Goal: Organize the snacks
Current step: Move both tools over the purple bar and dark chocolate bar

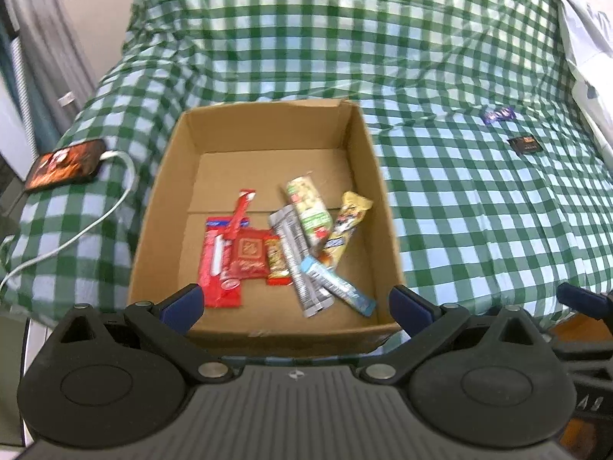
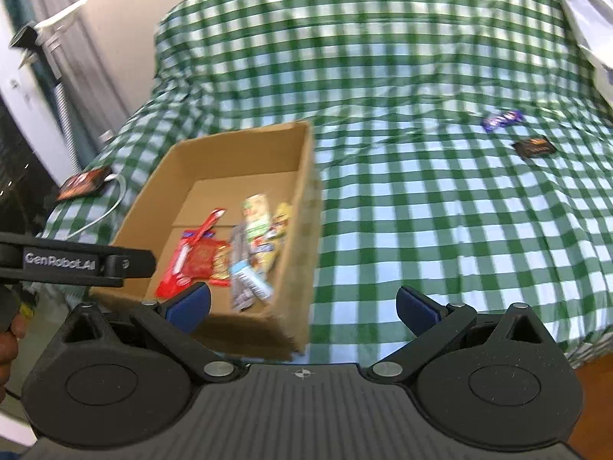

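An open cardboard box [image 1: 184, 176] sits on a green checked bedspread and holds several snack packets [image 1: 283, 245]: red wrappers on the left, silver, green, yellow and blue bars on the right. The box [image 2: 302, 176] and its packets [image 2: 230, 253] also show in the right wrist view. A purple packet [image 1: 497, 115] and a black packet [image 1: 525, 144] lie loose on the bedspread at the right; the purple one [image 2: 502, 119] and the black one [image 2: 534, 147] show in the right wrist view too. My left gripper [image 1: 295, 306] is open and empty over the box's near edge. My right gripper [image 2: 302, 306] is open and empty beside the box's right corner.
A phone [image 1: 65, 165] with a white cable [image 1: 95, 222] lies on the bedspread left of the box. A white plastic bag [image 1: 586, 34] lies at the far right. The left gripper's body [image 2: 76, 262] crosses the left of the right wrist view. A wall stands behind the bed.
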Demonstrator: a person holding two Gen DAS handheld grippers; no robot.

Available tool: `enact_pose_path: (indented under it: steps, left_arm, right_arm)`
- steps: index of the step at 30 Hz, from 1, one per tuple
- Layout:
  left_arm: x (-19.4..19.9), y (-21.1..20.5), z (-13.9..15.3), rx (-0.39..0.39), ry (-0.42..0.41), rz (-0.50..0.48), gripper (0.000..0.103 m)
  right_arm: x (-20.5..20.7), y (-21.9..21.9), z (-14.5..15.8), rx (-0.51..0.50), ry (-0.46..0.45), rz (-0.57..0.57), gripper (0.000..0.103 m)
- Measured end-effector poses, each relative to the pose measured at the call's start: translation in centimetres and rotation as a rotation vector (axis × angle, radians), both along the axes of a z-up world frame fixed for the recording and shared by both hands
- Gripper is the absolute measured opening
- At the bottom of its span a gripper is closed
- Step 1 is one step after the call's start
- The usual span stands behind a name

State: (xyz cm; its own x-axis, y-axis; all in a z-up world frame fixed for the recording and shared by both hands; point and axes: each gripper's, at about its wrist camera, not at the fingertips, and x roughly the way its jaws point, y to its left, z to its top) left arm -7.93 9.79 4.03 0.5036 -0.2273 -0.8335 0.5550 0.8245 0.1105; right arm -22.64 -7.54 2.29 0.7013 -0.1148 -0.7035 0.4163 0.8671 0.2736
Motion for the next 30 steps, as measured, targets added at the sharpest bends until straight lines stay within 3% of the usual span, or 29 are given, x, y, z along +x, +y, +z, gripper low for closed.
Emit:
enact_pose_path:
  steps: [8,14,18,25,30]
  left_arm:
    - [2.1,-9.5,-0.2,0.004,0.016,-0.134,0.103]
    - [5.2,-19.4,-1.9,0.020,0.002,-0.221,0.103]
    - [8.3,-28.1,-4.0,0.010,0.007,-0.290,0.103]
    - [13.4,-48.3,-11.9,0.052,-0.016,-0.526,0.103]
    - [15.9,-60.0,-17.8,0.088,-0.039,-0.610,0.103]
  right_arm:
    - [-1.2,-8.7,-1.5,-0.019,0.012,-0.202,0.102]
    - [-1.3,-20.2,-3.6,-0.048,-0.018,-0.396,0.102]
    - [1.6,-28.3,-6.7,-0.025,-0.023,-0.497,0.102]
    - [8.9,-41.2,-14.1,-0.029,0.048,-0.605,0.102]
    - [14.7,-46.2,-19.0,-0.022,0.098,-0.592,0.102]
